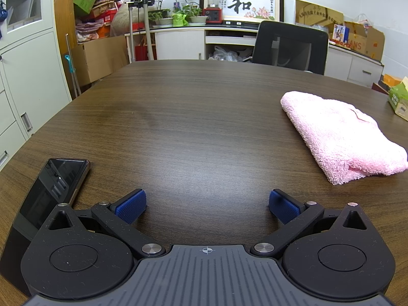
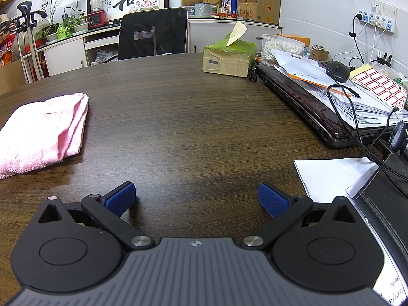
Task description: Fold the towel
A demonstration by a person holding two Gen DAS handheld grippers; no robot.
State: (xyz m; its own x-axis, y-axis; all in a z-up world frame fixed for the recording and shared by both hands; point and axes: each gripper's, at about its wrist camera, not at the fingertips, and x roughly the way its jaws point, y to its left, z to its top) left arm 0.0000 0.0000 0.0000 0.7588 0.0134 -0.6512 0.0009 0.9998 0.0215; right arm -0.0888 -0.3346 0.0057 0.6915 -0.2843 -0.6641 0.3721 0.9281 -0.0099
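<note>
Left wrist view: your left gripper (image 1: 207, 205) has its jaws spread wide w/ nothing between them, low over the desk (image 1: 193, 117). A phone (image 1: 54, 188) lies just beside its left finger, near the desk's near-left edge. The pink towel (image 1: 341, 132) sits folded toward the right side, well apart from the pads. Right wrist view: your right gripper (image 2: 196, 199) is also wide and empty; the towel (image 2: 43, 127) lies off to its left. A tissue box (image 2: 228, 60) and laptop (image 2: 316, 102) sit toward the far-right edge, paper (image 2: 329, 176) near the right finger.
</note>
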